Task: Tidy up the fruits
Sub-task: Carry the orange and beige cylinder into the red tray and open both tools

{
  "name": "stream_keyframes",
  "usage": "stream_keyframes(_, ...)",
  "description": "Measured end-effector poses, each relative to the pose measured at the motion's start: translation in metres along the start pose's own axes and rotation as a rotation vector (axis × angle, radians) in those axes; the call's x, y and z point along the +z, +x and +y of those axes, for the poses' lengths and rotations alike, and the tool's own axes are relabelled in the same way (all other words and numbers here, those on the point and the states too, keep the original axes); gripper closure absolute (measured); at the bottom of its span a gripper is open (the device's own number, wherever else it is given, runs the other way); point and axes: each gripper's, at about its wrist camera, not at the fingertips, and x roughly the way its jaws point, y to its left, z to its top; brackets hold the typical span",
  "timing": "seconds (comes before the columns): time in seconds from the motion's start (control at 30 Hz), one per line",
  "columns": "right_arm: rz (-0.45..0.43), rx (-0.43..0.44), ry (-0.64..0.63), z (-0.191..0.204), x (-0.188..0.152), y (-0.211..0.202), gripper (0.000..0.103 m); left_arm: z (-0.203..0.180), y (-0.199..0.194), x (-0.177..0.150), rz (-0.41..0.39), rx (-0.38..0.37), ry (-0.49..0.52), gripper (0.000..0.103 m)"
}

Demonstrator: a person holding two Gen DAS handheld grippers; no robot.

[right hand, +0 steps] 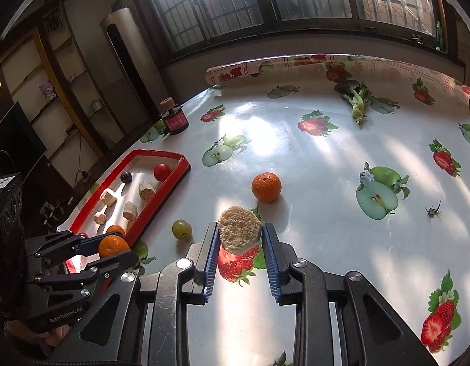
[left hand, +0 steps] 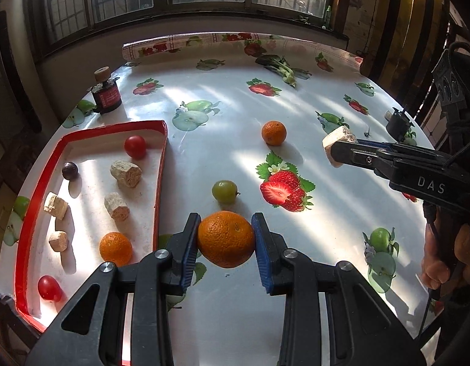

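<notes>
My left gripper (left hand: pixel 225 238) is shut on an orange mandarin (left hand: pixel 226 238), held just above the table to the right of the red-rimmed tray (left hand: pixel 161 164). It also shows in the right wrist view (right hand: pixel 113 245). My right gripper (right hand: pixel 240 238) is shut on a beige cork-like chunk (right hand: pixel 239 228), seen in the left wrist view (left hand: pixel 338 146) at the right. The tray holds two cherry tomatoes (left hand: pixel 135 146), a dark grape (left hand: pixel 69 170), a mandarin (left hand: pixel 116 248) and several beige chunks (left hand: pixel 126 173). On the table lie a mandarin (left hand: pixel 274 132) and a green grape (left hand: pixel 224 191).
A dark jar with a cork lid (left hand: pixel 106 94) stands at the table's far left. A leafy green vegetable (left hand: pixel 279 67) lies at the back. A small black object (left hand: pixel 398 125) sits at the right edge. The tablecloth is rolled up at the far edge (left hand: pixel 204 41).
</notes>
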Motion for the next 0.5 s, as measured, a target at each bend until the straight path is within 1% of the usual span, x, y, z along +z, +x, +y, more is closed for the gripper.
stream_keyframes(0.3,0.006,0.044,-0.034,0.032,-0.011,-0.008,0.074,0.021,-0.019,-0.012,-0.022,0.036,-0.034,0.072)
stream_keyframes(0.5,0.013,0.064,-0.06,0.051,-0.017,-0.009,0.074,0.032,-0.026,-0.017,-0.028,0.046,-0.054,0.072)
